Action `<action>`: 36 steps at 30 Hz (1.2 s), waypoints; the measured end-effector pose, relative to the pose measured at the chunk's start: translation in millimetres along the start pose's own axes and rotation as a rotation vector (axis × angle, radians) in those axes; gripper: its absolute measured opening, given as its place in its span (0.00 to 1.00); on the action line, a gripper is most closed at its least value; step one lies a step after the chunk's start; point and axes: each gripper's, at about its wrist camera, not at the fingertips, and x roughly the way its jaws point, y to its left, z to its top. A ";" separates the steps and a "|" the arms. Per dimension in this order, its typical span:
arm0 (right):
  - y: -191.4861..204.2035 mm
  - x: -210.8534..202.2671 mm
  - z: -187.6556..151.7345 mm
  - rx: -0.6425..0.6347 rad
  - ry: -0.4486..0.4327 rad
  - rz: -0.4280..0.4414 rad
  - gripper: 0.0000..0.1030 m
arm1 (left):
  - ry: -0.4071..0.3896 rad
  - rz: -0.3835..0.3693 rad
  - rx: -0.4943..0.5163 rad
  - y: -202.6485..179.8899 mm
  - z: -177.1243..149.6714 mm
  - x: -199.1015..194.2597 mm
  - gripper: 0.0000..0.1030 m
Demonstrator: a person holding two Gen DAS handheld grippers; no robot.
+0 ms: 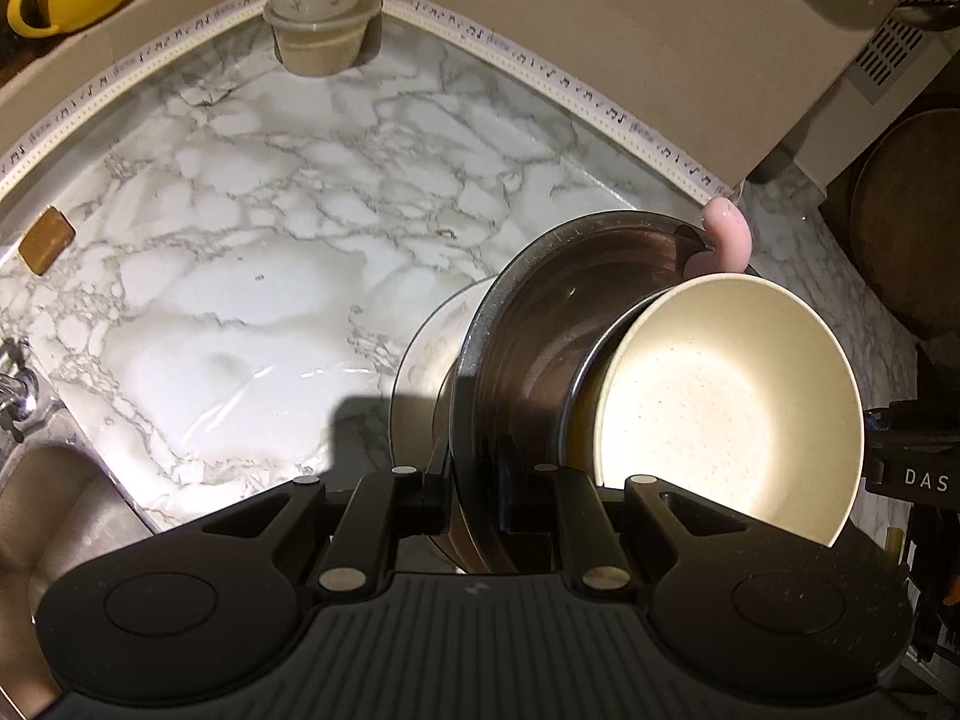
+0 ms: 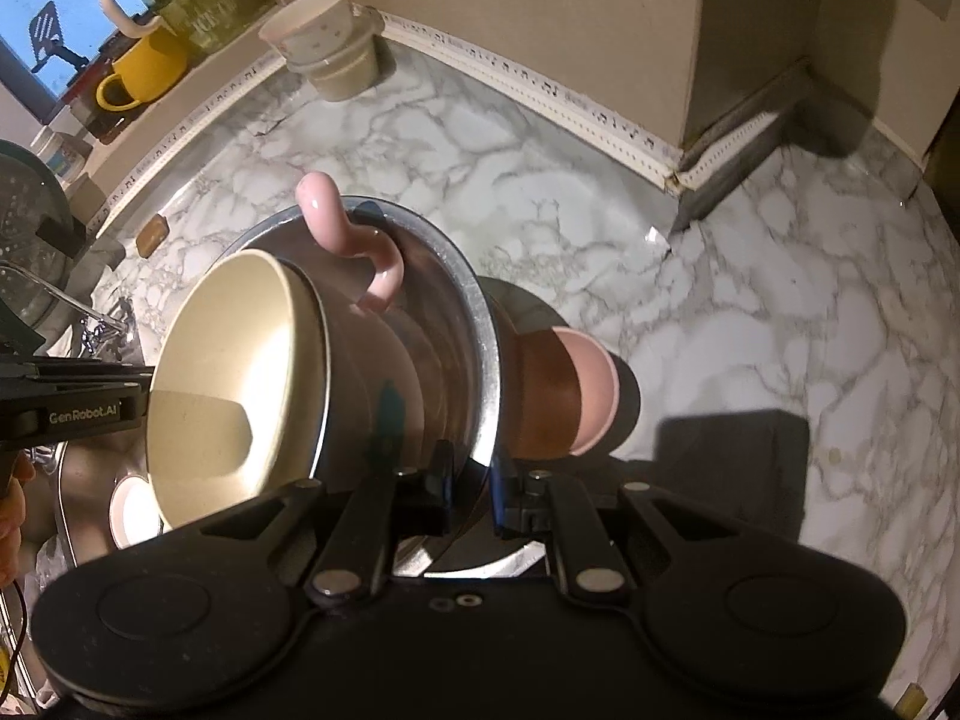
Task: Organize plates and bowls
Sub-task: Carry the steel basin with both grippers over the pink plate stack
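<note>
We are pinching the steel bowl's (image 1: pixel 522 324) rim with both grippers' fingers (image 1: pixel 474 480) (image 2: pixel 471 480), low centre; only the right view is showing the pink dish (image 2: pixel 591 396) beneath.

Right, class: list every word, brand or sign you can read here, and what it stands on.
"GenRobot.AI": on the left hand-held gripper, seen from the right wrist.
"DAS": cut-off lettering on the right hand-held gripper, seen from the left wrist.
Printed edging strip along the wall: music notes, words too small.

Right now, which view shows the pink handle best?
The right wrist view: the whole curled pink handle shows there, rising beside the cream bowl inside the steel bowl. The left wrist view shows only its tip past the steel bowl's far rim.
</note>
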 end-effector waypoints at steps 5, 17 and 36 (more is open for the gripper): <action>-2.2 5.7 -3.2 0.011 0.014 -0.002 0.12 | 0.016 -0.003 -0.001 1.3 -0.7 10.1 0.12; -4.8 21.3 -5.3 0.026 0.049 -0.005 0.12 | 0.052 -0.007 0.007 5.7 0.3 27.4 0.12; -5.1 33.7 -3.2 0.034 0.066 -0.009 0.13 | 0.051 -0.013 0.002 12.7 -1.1 43.2 0.12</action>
